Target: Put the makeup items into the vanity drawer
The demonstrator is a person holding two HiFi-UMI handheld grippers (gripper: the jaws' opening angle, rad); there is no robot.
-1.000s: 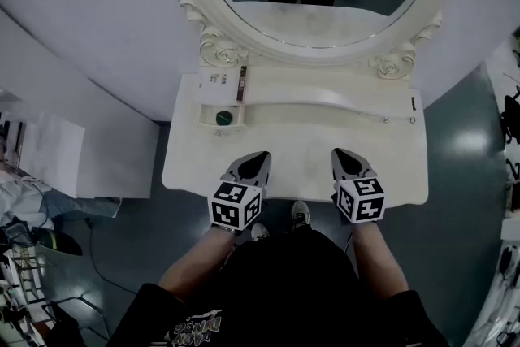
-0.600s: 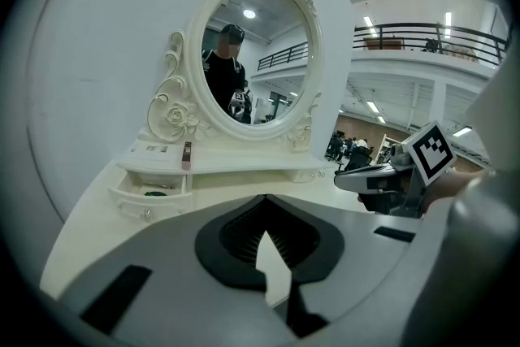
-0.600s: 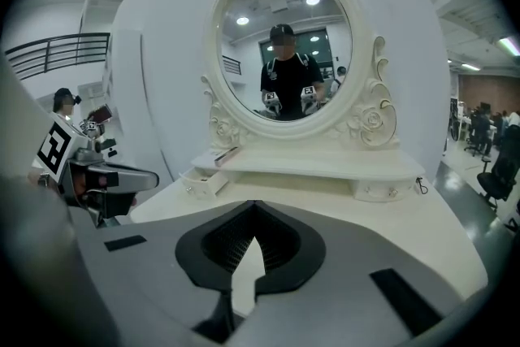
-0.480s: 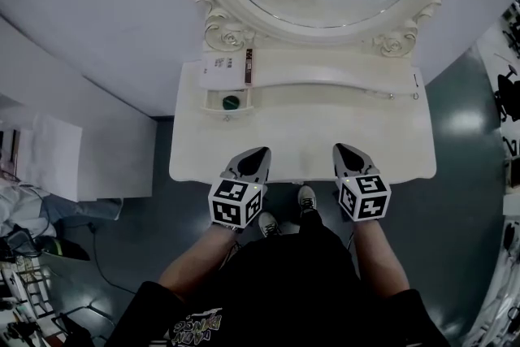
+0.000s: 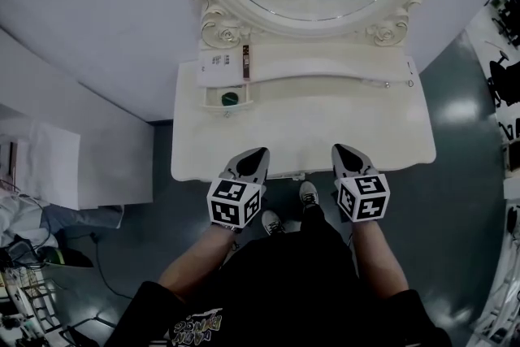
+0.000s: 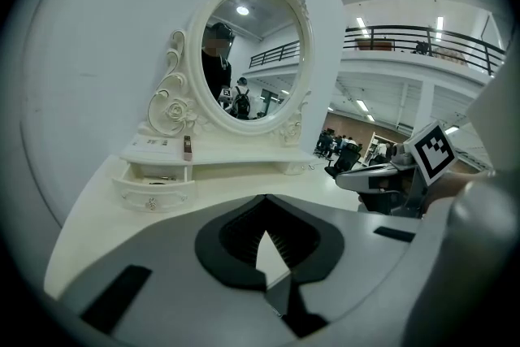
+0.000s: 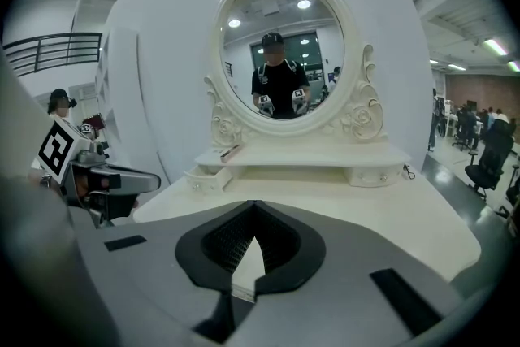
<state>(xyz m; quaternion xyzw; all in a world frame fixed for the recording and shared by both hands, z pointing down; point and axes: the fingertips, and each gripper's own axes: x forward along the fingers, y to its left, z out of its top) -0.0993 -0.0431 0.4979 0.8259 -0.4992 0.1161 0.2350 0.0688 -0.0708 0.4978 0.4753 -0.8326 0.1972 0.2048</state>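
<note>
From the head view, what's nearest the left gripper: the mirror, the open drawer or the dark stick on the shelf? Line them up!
1. Open drawer, back left of the tabletop.
2. Dark stick, on the shelf behind the drawer.
3. Mirror, farthest back, in the middle.

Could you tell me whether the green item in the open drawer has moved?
No. The green item keeps its spot in the open drawer, below the white box.

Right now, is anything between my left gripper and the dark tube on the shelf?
Nothing visible: only bare tabletop separates the left gripper from the dark tube on the shelf above the open drawer.
</note>
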